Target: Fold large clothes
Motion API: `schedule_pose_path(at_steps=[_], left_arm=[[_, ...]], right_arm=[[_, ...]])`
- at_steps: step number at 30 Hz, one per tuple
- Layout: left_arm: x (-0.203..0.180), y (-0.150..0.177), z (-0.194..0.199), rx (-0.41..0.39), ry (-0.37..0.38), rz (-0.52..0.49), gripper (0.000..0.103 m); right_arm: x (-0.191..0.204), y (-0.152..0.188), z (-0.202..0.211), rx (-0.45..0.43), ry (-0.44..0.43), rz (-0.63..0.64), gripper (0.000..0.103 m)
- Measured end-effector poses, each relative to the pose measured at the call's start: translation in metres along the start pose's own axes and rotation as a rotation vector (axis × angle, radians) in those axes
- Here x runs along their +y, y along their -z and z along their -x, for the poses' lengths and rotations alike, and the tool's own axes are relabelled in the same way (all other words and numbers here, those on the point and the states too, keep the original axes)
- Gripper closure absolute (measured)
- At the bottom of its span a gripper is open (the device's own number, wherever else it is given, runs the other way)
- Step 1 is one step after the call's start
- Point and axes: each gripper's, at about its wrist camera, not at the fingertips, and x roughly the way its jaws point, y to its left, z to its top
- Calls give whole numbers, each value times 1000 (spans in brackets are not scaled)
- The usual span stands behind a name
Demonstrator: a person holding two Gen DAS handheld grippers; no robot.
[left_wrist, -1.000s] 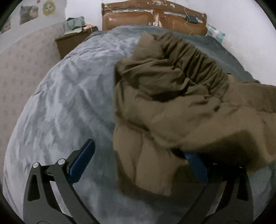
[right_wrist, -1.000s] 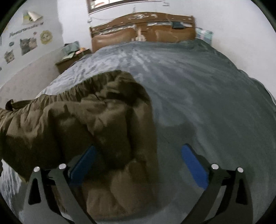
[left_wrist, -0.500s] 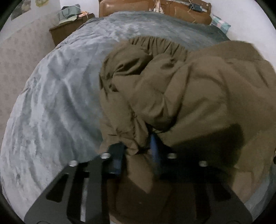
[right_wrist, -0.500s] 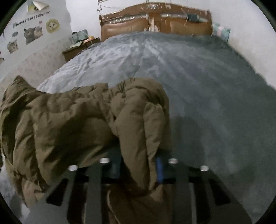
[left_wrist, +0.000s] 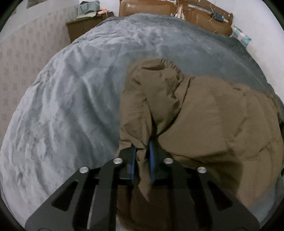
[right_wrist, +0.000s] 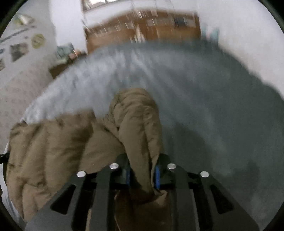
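Brown padded garment (left_wrist: 204, 124) lies bunched on the bed (left_wrist: 71, 106), over its grey blanket, nearer the foot than the headboard (left_wrist: 174, 14). Left gripper (left_wrist: 142, 160): fingers nearly closed, easing slightly apart, pads pressing a ridge of fabric beside the elasticated edge. Right gripper (right_wrist: 142, 172): same condition, fold of quilted fabric (right_wrist: 140, 128) pinched between the pads; view blurred.

Assessment: step in hand is taking hold of two edges to spread the garment. Recommend confirming each grip holds a single edge, not a doubled wad; lift both sides evenly and draw them apart before laying flat. Slack grip risks slippage.
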Motion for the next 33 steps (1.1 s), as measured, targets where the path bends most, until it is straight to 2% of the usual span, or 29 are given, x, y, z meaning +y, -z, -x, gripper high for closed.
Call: schedule_pose_path(at_steps=[1, 2, 4, 6, 8, 10, 13, 17, 19, 20, 22, 23, 24, 25, 26, 28, 33], left_arm=[[-3, -2, 2, 5, -9, -5, 76], [-5, -3, 5, 4, -20, -14, 66], [-7, -9, 11, -7, -27, -14, 30], [-6, -5, 25, -47, -44, -4, 23], [-5, -2, 38, -65, -37, 11, 20], [-14, -7, 52, -88, -32, 15, 14], [-40, -7, 71, -126, -46, -13, 8], [-89, 1, 86, -137, -22, -40, 8], [-112, 8, 86, -140, -19, -59, 10], [-125, 12, 84, -136, -18, -71, 17], [-137, 15, 80, -119, -19, -87, 44], [-142, 18, 78, -104, -12, -92, 52], [-146, 20, 73, -79, 7, -88, 67], [-148, 21, 69, -59, 22, -83, 77], [-151, 20, 63, -46, 26, -77, 81], [-150, 22, 52, -27, 15, -73, 92], [-136, 30, 18, 60, -7, -45, 100]], right_arm=[[-3, 5, 2, -12, 8, -21, 62], [-5, 6, 5, -17, 12, -31, 44], [-6, 8, 17, -31, 4, -44, 31], [-4, 7, 32, -44, 3, -40, 30], [-1, 7, 58, -85, 19, -32, 21], [4, 5, 79, -123, 41, -20, 18], [15, 6, 107, -160, 52, -1, 14], [38, 21, 121, -172, 36, 21, 14], [52, 31, 122, -169, 33, 54, 14], [56, 35, 123, -168, 27, 67, 14], [67, 44, 118, -145, 8, 92, 16], [72, 47, 114, -128, -12, 103, 28], [76, 50, 112, -116, -24, 110, 38], [80, 53, 107, -88, -35, 118, 60], [80, 56, 103, -72, -44, 117, 72], [83, 61, 95, -36, -68, 110, 84], [91, 73, 68, 15, -62, 120, 90]])
